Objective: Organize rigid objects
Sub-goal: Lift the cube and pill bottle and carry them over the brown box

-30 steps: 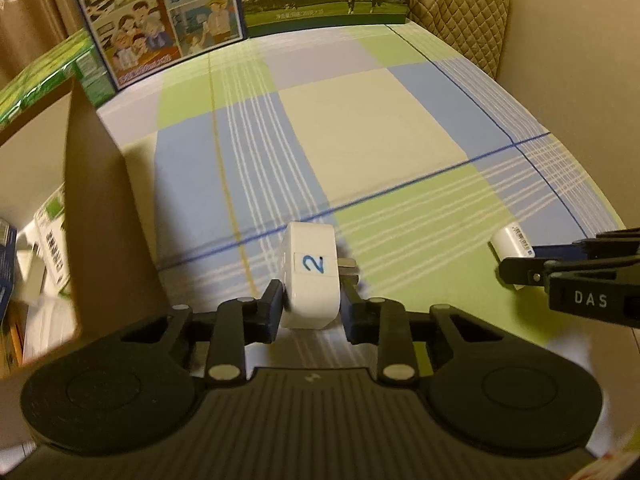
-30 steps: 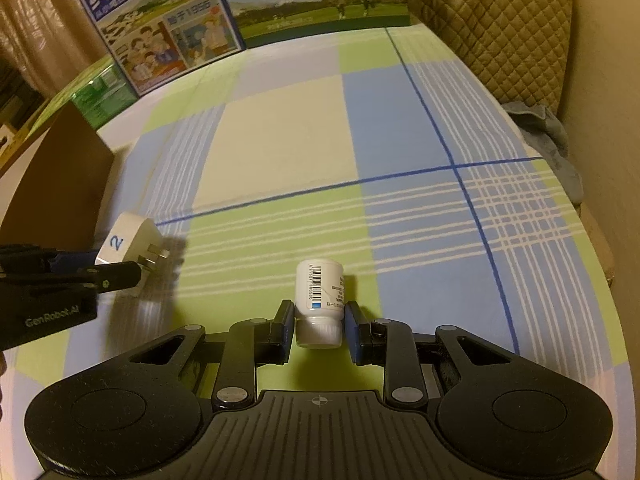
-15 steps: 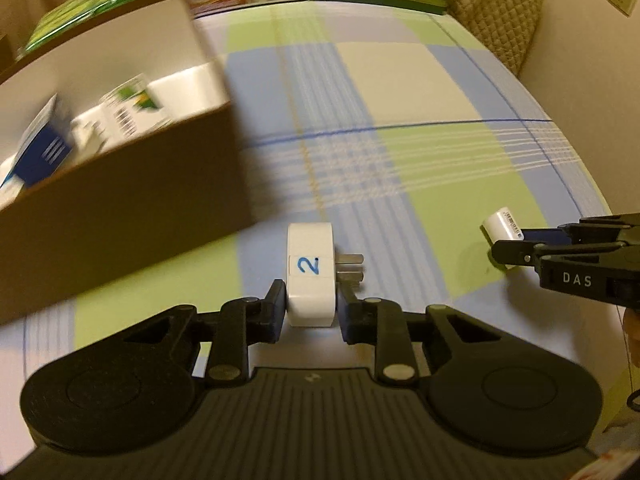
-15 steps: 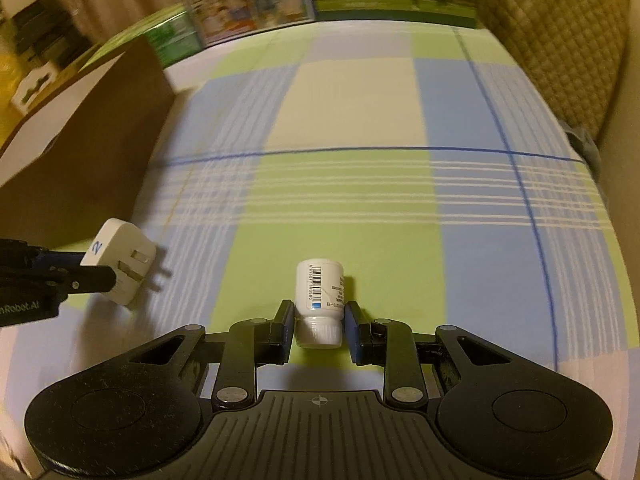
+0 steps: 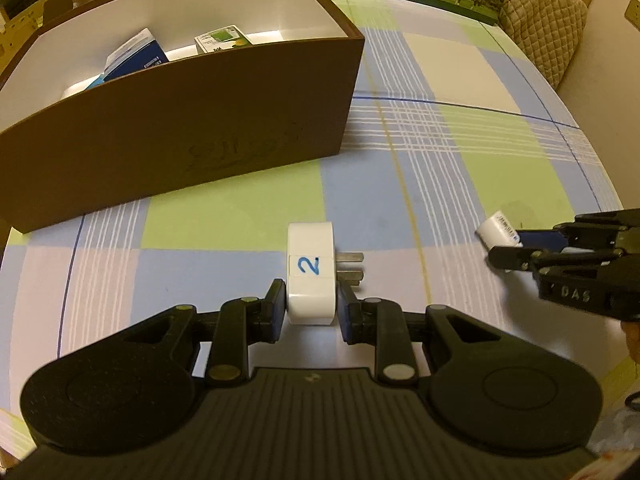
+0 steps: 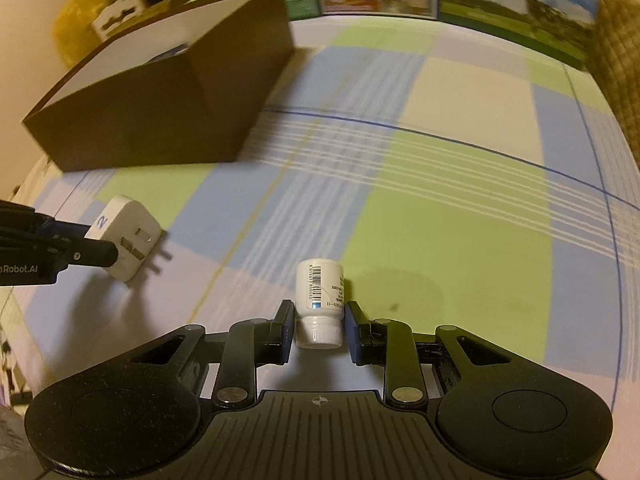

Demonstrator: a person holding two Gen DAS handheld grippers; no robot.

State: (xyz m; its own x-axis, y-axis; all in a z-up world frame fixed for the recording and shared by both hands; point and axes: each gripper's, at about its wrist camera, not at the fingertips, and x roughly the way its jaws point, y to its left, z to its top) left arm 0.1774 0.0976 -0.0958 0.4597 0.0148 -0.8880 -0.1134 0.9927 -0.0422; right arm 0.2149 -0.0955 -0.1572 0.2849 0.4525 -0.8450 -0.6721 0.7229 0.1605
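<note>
Left wrist: plug (image 5: 310, 272) clamped between tool (image 5: 311, 312) pads.

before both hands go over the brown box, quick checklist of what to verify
1. Left gripper shut on the white plug adapter: ok.
2. Right gripper shut on the white pill bottle: ok.
3. Brown box open on top: ok.
4. Free floor space inside, beside the blue carton and green carton: cannot tell, the near wall hides most of it.
5. Grippers apart from each other: ok.
6. Adapter prongs free of the checked tablecloth: ok.
</note>
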